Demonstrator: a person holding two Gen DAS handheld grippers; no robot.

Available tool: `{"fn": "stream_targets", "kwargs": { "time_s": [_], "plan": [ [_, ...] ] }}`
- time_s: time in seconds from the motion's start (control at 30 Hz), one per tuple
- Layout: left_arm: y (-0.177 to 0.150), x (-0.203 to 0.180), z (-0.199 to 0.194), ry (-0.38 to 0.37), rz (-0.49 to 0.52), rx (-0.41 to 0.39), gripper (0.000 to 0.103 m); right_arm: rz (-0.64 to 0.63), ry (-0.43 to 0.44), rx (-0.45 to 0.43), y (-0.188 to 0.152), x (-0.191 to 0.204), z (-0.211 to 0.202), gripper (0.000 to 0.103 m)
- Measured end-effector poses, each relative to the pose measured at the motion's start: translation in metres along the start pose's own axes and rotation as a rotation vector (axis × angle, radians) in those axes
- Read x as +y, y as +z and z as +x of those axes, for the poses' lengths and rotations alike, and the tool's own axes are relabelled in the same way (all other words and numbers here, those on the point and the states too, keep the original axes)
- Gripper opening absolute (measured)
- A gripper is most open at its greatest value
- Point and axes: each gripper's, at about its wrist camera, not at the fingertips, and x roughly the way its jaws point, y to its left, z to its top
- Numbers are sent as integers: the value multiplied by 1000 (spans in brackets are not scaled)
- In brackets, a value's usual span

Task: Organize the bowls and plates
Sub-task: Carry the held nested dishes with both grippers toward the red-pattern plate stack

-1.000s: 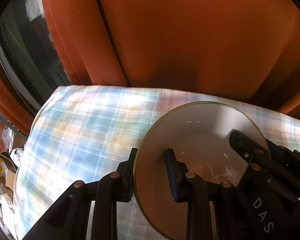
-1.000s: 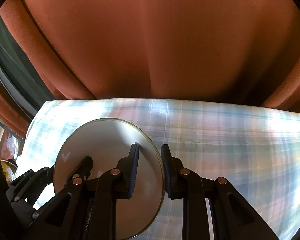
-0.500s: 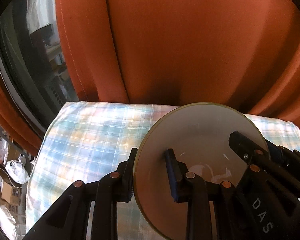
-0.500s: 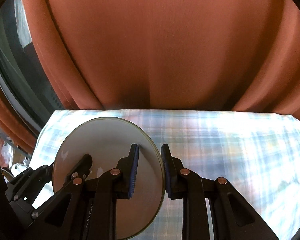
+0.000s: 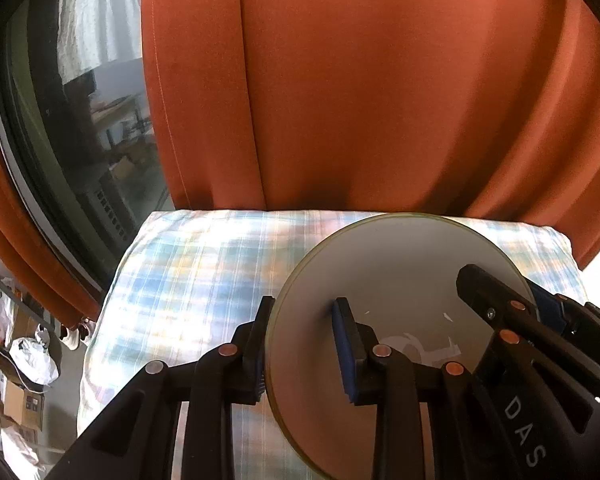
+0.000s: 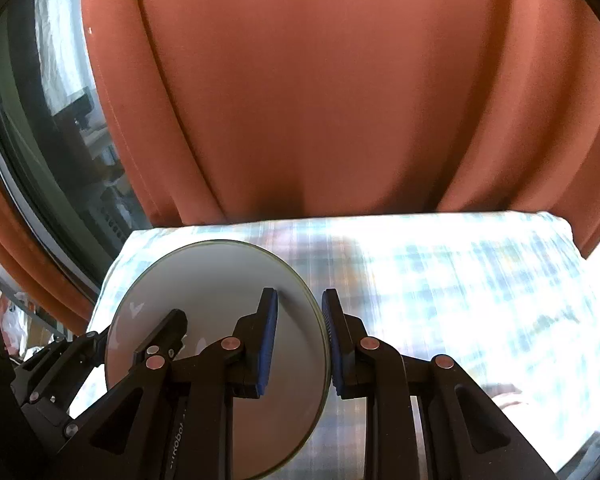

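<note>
Left gripper (image 5: 300, 348): I have it clamped on the plate's (image 5: 396, 280) rim, one black finger on the outer side at nine o'clock of the disc, the blue pad (image 5: 342, 354) pressed on its pale face.
Right gripper (image 6: 300, 340): I see it pinching the opposite rim the same way, blue pad (image 6: 269, 344) inside, the other finger just outside at three o'clock.
Each other's view: the right gripper shows in the left wrist view at four o'clock, its tip over the plate's edge; the left one shows in the right wrist view at eight o'clock, tip resting on the plate's face.
Plate: it is white with a thin greenish edge, tilted up toward the cameras, held between both grippers in front of the cloth; I cannot tell whether any part touches the cloth.
Cloth (image 5: 188, 280): a plaid sheet in blue, white and faint orange lies under and beyond the plate, running toward twelve o'clock, washed out by glare on the right.
Curtain (image 5: 380, 100): orange folds hang behind the cloth's far edge, filling the upper view.
Window (image 5: 88, 120): dark glass at ten o'clock, with dim reflections.
Clutter (image 5: 28, 364): bags and boxes low at eight o'clock, beside the cloth.
</note>
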Motion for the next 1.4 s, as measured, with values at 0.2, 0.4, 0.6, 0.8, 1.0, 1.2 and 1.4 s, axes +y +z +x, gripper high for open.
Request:
{"fn": "stream_targets", "kwargs": {
  "time_s": [0.2, 0.4, 0.6, 0.8, 1.0, 1.2, 1.4],
  "plan": [
    [-22, -7, -17, -28, 30, 19, 28, 27, -31, 2, -28, -1, -27, 27],
    [-45, -22, -31, -58, 54, 31, 28, 60, -55, 16, -53, -17, -47, 27],
    [-66, -47, -49, -58, 68, 28, 28, 78, -56, 18, -76, -41, -65, 27],
    [-87, -78, -57, -53, 60, 47, 28, 87, -47, 32, -95, -73, -79, 27],
    [-113, -101, -64, -20, 55, 48, 28, 75, -24, 39, -116, -101, -87, 27],
    [-139, -115, -60, 2, 29, 73, 28, 58, 10, 58, -142, -124, -88, 27],
    [-159, -119, -54, 28, -4, 100, 28, 22, 35, 93, -159, -134, -79, 27]
  ]
}}
